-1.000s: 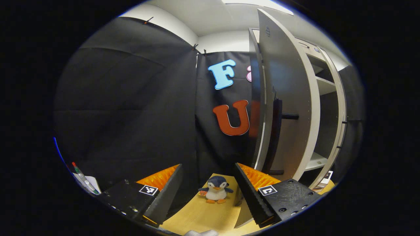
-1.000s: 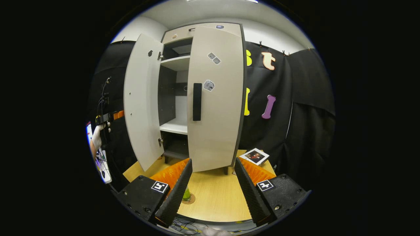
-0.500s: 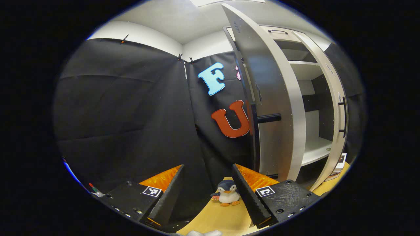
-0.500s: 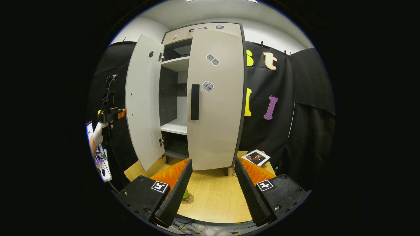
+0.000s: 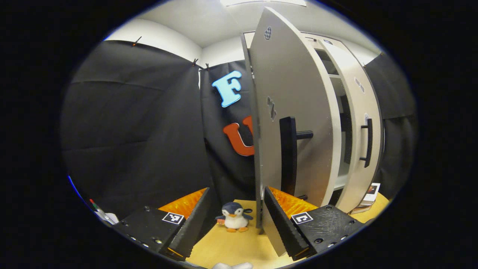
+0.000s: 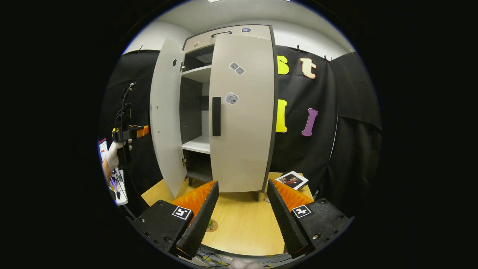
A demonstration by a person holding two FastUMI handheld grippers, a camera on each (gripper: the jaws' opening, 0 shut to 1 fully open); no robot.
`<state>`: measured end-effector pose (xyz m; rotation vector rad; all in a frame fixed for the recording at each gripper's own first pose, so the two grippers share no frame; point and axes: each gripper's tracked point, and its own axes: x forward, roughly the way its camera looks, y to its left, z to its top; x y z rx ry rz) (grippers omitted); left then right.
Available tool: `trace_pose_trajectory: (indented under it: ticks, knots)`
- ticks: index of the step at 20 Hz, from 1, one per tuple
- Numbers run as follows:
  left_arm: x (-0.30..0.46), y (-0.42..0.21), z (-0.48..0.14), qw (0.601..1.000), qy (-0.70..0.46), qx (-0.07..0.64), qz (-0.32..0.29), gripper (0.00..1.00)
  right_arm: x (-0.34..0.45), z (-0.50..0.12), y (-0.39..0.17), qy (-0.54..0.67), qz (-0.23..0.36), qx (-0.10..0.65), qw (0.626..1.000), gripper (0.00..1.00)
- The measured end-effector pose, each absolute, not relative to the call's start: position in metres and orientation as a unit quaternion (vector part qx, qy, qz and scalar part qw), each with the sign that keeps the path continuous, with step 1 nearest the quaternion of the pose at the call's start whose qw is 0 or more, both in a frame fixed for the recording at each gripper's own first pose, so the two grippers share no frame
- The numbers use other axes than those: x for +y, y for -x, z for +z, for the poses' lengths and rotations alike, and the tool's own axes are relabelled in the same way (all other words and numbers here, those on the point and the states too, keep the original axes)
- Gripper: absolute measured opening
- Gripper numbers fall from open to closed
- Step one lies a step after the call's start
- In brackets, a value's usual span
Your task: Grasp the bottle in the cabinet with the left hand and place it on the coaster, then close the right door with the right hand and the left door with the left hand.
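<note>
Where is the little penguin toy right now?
In the left gripper view, the penguin toy stands on the wooden table, by the black cloth wall and just left of the bottom edge of the open left door, between the left gripper fingers.

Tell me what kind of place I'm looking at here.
Probably a staged recording booth, not a real home: black cloth walls hang around a tall cabinet standing on a wooden table, with a toy penguin as a prop.
</note>
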<state>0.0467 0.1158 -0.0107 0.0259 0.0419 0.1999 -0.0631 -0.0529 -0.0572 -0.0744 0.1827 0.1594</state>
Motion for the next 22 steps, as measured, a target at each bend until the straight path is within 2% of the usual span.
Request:
trace_pose_trajectory:
  ticks: [1, 3, 7, 11, 22]
  knots:
    - [0.102, -0.050, -0.011, 0.996, -0.011, 0.020, 0.085, 0.89, -0.057, -0.056, 0.064, 0.035, 0.077, 0.090, 0.992, 0.81]
    - [0.077, -0.058, -0.010, 0.998, -0.017, 0.020, 0.060, 0.89, -0.066, -0.054, 0.066, 0.034, 0.070, 0.088, 0.993, 0.81]
    - [0.056, -0.064, -0.014, 0.998, -0.026, 0.021, 0.053, 0.96, -0.078, -0.051, 0.074, 0.027, 0.054, 0.079, 0.995, 0.81]
    - [0.044, -0.056, -0.020, 0.999, -0.019, 0.034, 0.037, 0.96, -0.087, -0.044, 0.076, 0.035, 0.027, 0.062, 0.997, 0.81]
    - [0.013, 0.027, -0.029, 0.999, -0.022, 0.038, -0.001, 0.96, -0.059, -0.040, 0.075, 0.014, 0.024, 0.034, 0.999, 0.81]
